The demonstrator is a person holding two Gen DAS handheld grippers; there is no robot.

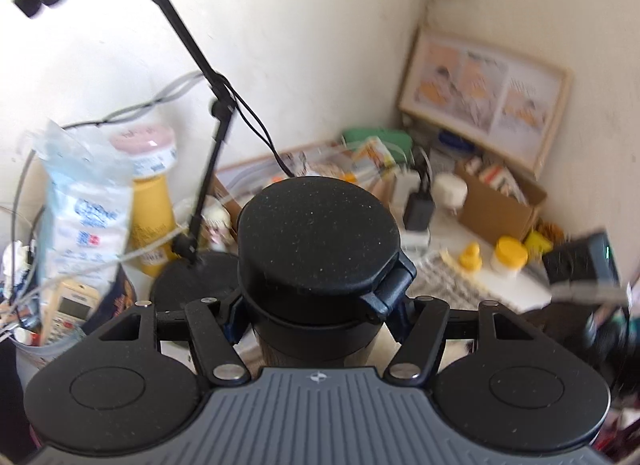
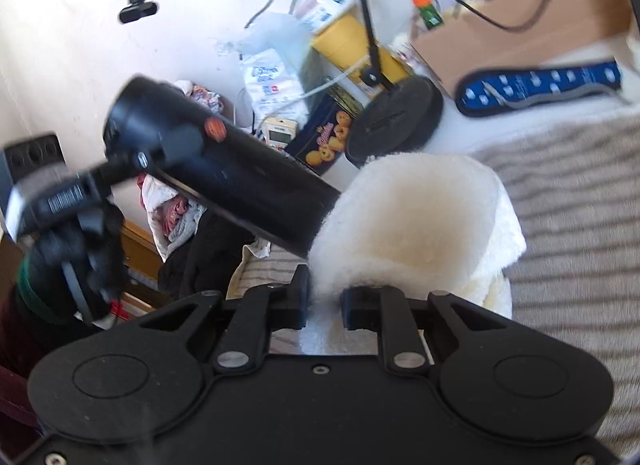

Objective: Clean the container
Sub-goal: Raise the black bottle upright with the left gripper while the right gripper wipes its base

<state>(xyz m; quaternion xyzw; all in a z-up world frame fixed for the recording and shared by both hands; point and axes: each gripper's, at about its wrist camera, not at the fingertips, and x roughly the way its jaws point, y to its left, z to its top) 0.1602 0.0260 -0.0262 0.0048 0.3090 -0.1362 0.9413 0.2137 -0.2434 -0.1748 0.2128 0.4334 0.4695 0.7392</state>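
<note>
A black cylindrical container (image 1: pixel 320 233) with a flip-top lid fills the middle of the left wrist view. My left gripper (image 1: pixel 320 315) is shut on it just below the lid. In the right wrist view the same container (image 2: pixel 224 173) lies tilted in the air, lid end up-left, with the left gripper (image 2: pixel 156 153) clamped near its top. My right gripper (image 2: pixel 324 301) is shut on a fluffy white cloth (image 2: pixel 408 217). The bunched cloth touches the container's lower end and hides its base.
Below lies a striped mat (image 2: pixel 560 205). Behind it stand a camera stand with a round black base (image 2: pixel 394 121), a biscuit tin (image 2: pixel 326 137), a blue power strip (image 2: pixel 540 85) and a cardboard box (image 2: pixel 520 21). A yellow canister (image 1: pixel 152 201) and a plastic bag (image 1: pixel 84 201) stand on the left.
</note>
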